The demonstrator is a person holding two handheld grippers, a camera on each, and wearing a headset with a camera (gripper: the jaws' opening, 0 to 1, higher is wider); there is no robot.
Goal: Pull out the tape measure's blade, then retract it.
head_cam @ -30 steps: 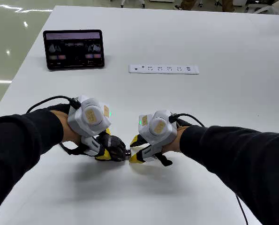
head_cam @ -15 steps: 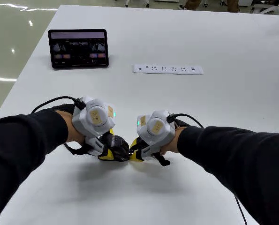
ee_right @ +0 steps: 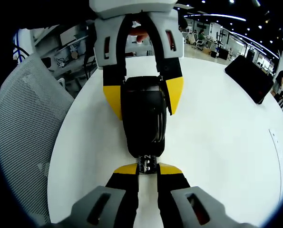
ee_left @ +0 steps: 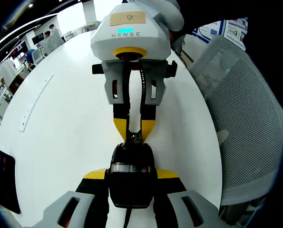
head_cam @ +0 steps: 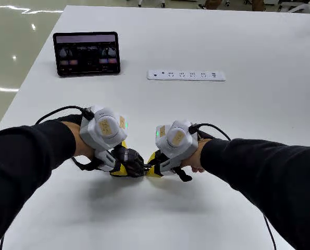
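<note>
We see the black tape measure [ee_left: 131,185] at bottom centre of the left gripper view, clamped by the left gripper [ee_left: 131,173]. Right gripper [ee_right: 147,170] pinches its short numbered blade [ee_right: 147,163].

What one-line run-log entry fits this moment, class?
left gripper shut on tape measure | right gripper shut on blade | blade barely out | over table
</note>
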